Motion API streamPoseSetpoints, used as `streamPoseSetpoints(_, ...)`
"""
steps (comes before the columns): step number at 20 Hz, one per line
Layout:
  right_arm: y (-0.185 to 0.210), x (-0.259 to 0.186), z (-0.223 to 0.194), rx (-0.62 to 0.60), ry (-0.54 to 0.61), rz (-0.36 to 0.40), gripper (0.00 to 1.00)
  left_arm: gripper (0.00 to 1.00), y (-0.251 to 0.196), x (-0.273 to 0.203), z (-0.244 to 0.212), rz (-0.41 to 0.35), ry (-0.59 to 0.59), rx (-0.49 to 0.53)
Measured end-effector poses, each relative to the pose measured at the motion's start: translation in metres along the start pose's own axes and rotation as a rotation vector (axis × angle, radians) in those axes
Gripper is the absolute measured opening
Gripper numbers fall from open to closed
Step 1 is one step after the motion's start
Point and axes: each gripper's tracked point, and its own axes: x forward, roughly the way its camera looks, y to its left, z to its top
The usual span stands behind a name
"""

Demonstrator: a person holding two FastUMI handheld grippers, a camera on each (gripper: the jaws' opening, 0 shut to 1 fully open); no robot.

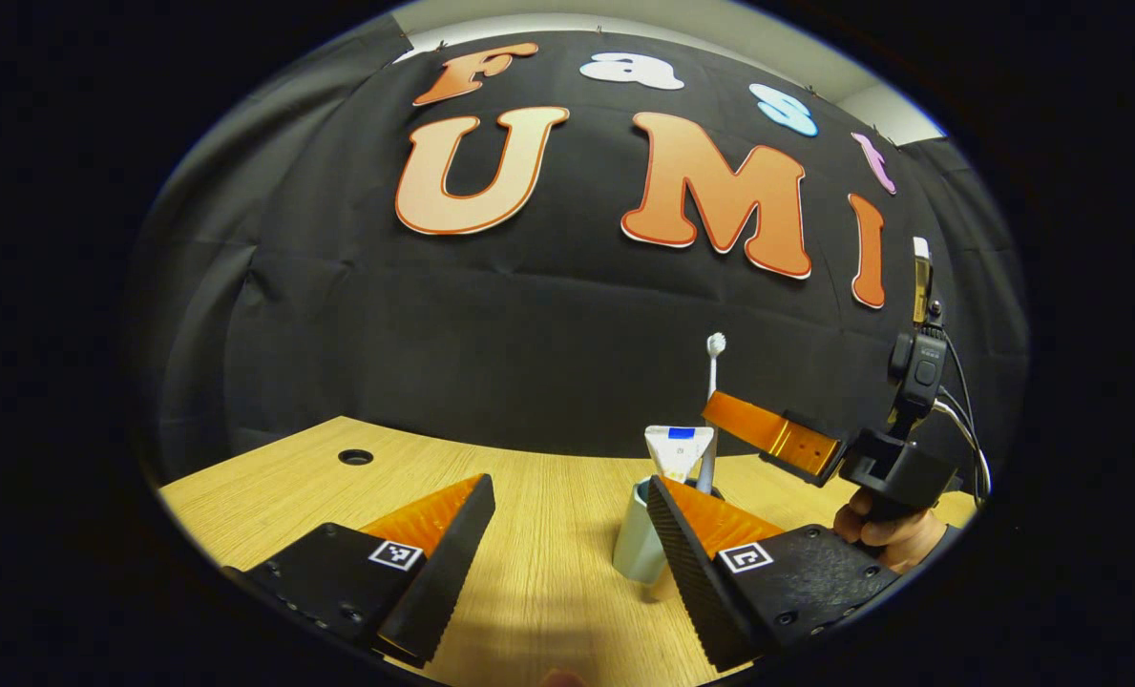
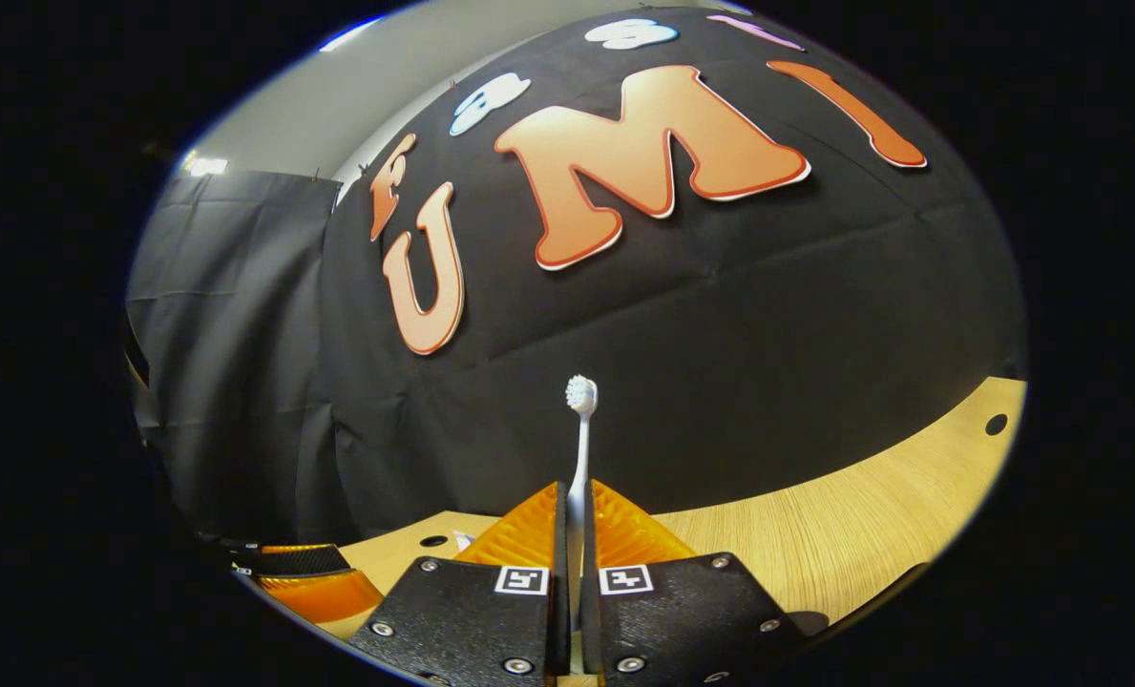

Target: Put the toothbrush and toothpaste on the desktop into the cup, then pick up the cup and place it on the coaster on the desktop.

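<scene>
Wood-grain counter (image 1: 538, 572) lies bare left of the cup (image 1: 639, 544) holding the toothpaste (image 1: 679, 448). Right gripper (image 2: 575, 534) fingers pinch the upright toothbrush (image 2: 580, 448) above it; left gripper (image 1: 567, 534) fingers spread.

- The right tool (image 2: 575, 534) sits at the near edge of the right gripper view, its two fingers (image 2: 527, 530) drawn close together and pressing on the toothbrush (image 2: 580, 448) from either side.
- The toothbrush stands upright, handle between the fingers and bristle head at the top.
- The wooden worktop (image 2: 844, 525) stretches beyond to the right, with a round hole (image 2: 996, 424) near its far right edge.
- Part of the left tool (image 2: 300, 577) shows low on the left.
</scene>
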Motion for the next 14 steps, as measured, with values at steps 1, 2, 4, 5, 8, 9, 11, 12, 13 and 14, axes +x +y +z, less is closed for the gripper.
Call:
streamPoseSetpoints(1, 0.0, -0.001, -0.004, -0.003, 0.015, -0.002, 0.06, 0.96, -0.001, -0.002, -0.001, 0.002, 0.009, 0.011)
streamPoseSetpoints(2, -0.002, -0.003, -0.006, 0.0, 0.023, -0.007, 0.06, 0.96, -0.001, -0.003, 0.002, 0.003, 0.002, 0.019)
streamPoseSetpoints(4, -0.004, -0.008, -0.004, 0.007, 0.03, -0.013, 0.07, 0.96, -0.002, -0.005, 0.006, 0.002, -0.005, 0.015)
streamPoseSetpoints(5, -0.004, -0.011, -0.003, 0.009, 0.031, -0.015, 0.06, 0.96, -0.003, -0.007, 0.006, 0.002, -0.004, 0.011)
streamPoseSetpoints(8, -0.002, -0.023, -0.003, -0.012, 0.052, -0.01, 0.07, 0.96, -0.009, -0.01, 0.007, -0.001, 0.007, 0.007)
streamPoseSetpoints(9, -0.001, -0.026, -0.005, -0.025, 0.064, -0.006, 0.08, 0.96, -0.012, -0.01, 0.007, -0.005, 0.008, 0.004)
streamPoseSetpoints(11, 0.0, -0.033, -0.007, -0.048, 0.086, -0.005, 0.08, 0.96, -0.017, -0.013, 0.009, -0.011, 0.013, -0.001)
streamPoseSetpoints(12, 0.0, -0.037, -0.007, -0.054, 0.098, -0.003, 0.09, 0.96, -0.02, -0.013, 0.009, -0.014, 0.02, -0.001)
streamPoseSetpoints(13, 0.001, -0.041, -0.01, -0.058, 0.114, -0.002, 0.09, 0.96, -0.023, -0.015, 0.01, -0.016, 0.026, 0.0)
streamPoseSetpoints(14, -0.001, -0.044, -0.01, -0.059, 0.128, 0.0, 0.09, 0.96, -0.025, -0.015, 0.013, -0.017, 0.03, 0.005)
